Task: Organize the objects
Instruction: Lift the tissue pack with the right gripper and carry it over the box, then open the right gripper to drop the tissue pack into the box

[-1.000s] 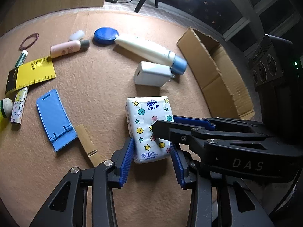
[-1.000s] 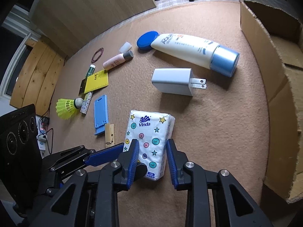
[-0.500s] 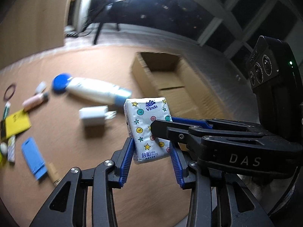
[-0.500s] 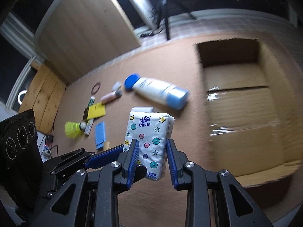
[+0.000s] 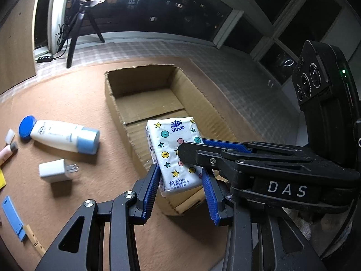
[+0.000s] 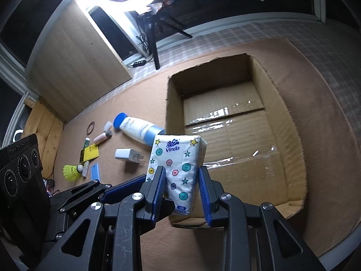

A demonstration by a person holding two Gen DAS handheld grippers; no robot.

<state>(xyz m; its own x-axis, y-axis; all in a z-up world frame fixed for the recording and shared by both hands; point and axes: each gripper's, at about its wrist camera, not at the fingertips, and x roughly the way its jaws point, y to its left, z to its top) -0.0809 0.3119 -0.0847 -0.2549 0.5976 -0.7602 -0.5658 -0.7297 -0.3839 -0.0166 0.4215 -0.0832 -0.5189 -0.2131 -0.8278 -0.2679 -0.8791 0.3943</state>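
Two handheld grippers carry one tissue pack (image 5: 174, 155) together in the air above a tan mat (image 5: 72, 94). The pack is white, printed with stars and smiley dots. The left gripper (image 5: 180, 189) clamps its lower sides between blue ribbed pads. The right gripper (image 6: 182, 194) also squeezes the pack's lower part, reaching across from the other side. Both sets of fingers are clenched on the pack, not released.

The pack hangs over the near end of an open cardboard box (image 6: 291, 140), which stands toward the mat's right side. The box looks empty, with shiny tape across its floor. How high the pack sits above the box floor is hard to judge through the curved lens.

Other things lie on the mat to the box's left: a white bottle with a blue cap (image 5: 61, 135), a white charger plug (image 5: 55, 170) just beside it, a blue phone stand (image 6: 95, 171), a yellow shuttlecock (image 6: 71, 170) and a yellow card (image 6: 90, 154).

Judging from this, the pack is about to go into the box. Risks: the pack is soft, so it may buckle and slip if one gripper lets go before the other. If the two hands drift apart, the wrapper could tear. Lowering too close to the near wall could catch the pack on the rim and tip it outside.
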